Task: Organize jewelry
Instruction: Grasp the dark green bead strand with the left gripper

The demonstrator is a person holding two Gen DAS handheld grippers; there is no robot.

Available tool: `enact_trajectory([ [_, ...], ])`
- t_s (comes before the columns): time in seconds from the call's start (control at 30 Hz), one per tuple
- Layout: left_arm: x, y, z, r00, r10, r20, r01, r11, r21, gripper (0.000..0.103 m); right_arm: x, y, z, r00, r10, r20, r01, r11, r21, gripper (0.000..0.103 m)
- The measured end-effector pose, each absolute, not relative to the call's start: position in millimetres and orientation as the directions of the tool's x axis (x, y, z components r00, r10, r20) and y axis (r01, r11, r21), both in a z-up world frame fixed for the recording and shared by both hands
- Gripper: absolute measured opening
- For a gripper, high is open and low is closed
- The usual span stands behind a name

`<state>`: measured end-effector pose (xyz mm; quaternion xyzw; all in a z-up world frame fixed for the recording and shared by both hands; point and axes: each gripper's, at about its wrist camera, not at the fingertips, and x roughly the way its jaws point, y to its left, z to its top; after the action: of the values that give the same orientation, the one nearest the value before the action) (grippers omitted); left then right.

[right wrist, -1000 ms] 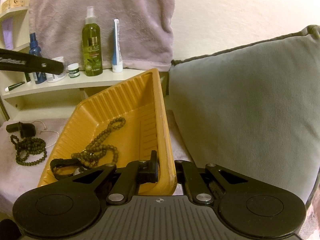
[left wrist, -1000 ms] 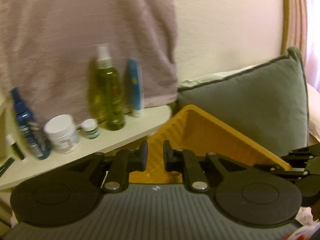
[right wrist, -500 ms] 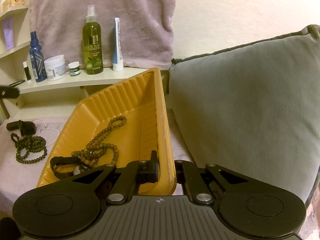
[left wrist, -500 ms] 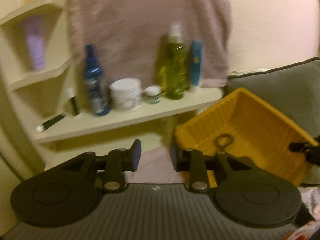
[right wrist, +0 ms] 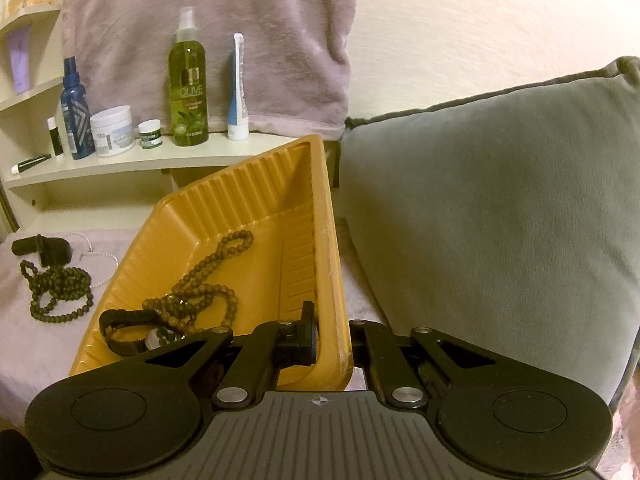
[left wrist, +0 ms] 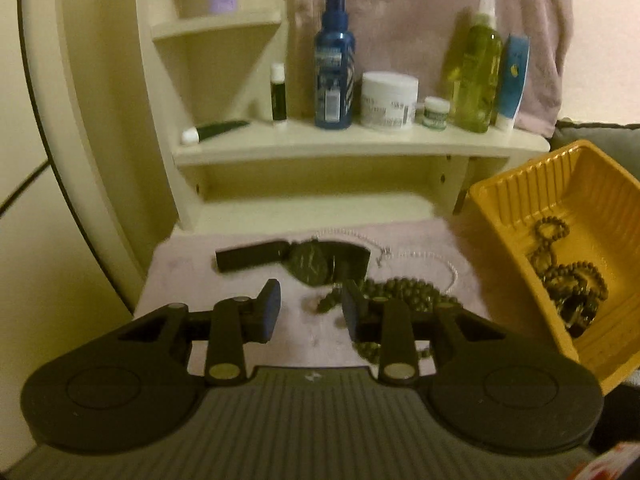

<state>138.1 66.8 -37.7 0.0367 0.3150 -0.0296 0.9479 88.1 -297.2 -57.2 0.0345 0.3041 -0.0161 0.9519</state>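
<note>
My right gripper [right wrist: 334,344] is shut on the near rim of a yellow tray [right wrist: 256,200], tilted up, holding a brown bead necklace [right wrist: 200,288] and a black watch [right wrist: 124,330]. On the pink cloth lie a black watch [left wrist: 308,260], a dark bead necklace [left wrist: 400,292] and a thin white chain [left wrist: 424,256]; the watch [right wrist: 44,248], the beads [right wrist: 60,284] and the chain [right wrist: 100,258] also show in the right wrist view. My left gripper [left wrist: 308,312] is open and empty, just above the cloth before the black watch. The tray [left wrist: 560,200] lies to its right.
A cream shelf [left wrist: 360,144] behind the cloth carries a blue bottle [left wrist: 334,60], a white jar [left wrist: 390,100], a green spray bottle [right wrist: 188,80] and a tube [right wrist: 238,92]. A grey cushion [right wrist: 500,208] stands right of the tray. A pink towel [right wrist: 200,20] hangs behind.
My left gripper has swung left and down from the tray to the cloth with the loose jewelry, and its jaws have opened wider. The right gripper and tray have held still.
</note>
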Motion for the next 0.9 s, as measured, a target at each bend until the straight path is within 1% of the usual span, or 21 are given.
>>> enact_trajectory([
  [0.27, 144, 51, -65, 0.767, -0.089, -0.635, 0.127, 0.992, 0.014, 0.030, 88, -298, -59, 0.810, -0.016, -0.587, 0.052, 0.998, 0.044, 0.004],
  [0.43, 155, 40, -79, 0.753, -0.092, -0.651, 0.153, 0.987, 0.037, 0.030, 89, -298, -59, 0.808, -0.018, -0.589, 0.052, 0.998, 0.042, 0.004],
  [0.53, 162, 36, -84, 0.744, -0.091, -0.662, 0.169, 0.984, 0.055, 0.033, 89, -299, -59, 0.808, -0.018, -0.590, 0.053, 0.998, 0.043, 0.004],
  [0.7, 172, 32, -90, 0.738, -0.091, -0.668, 0.204, 0.975, 0.092, 0.033, 90, -300, -60, 0.805, -0.019, -0.593, 0.054, 0.998, 0.041, 0.004],
  [0.73, 172, 31, -90, 0.737, -0.088, -0.670, 0.211, 0.972, 0.105, 0.031, 90, -301, -60, 0.805, -0.019, -0.593, 0.054, 0.998, 0.042, 0.004],
  [0.77, 173, 31, -89, 0.735, -0.088, -0.672, 0.220, 0.969, 0.113, 0.018, 90, -301, -60, 0.805, -0.019, -0.593, 0.054, 0.998, 0.042, 0.004],
  [0.83, 171, 31, -86, 0.733, -0.090, -0.674, 0.231, 0.965, 0.122, 0.007, 91, -301, -60, 0.805, -0.019, -0.593, 0.054, 0.998, 0.042, 0.004],
  [0.9, 168, 32, -81, 0.738, -0.089, -0.669, 0.243, 0.960, 0.140, 0.006, 91, -302, -60, 0.806, -0.019, -0.592, 0.054, 0.998, 0.042, 0.004],
])
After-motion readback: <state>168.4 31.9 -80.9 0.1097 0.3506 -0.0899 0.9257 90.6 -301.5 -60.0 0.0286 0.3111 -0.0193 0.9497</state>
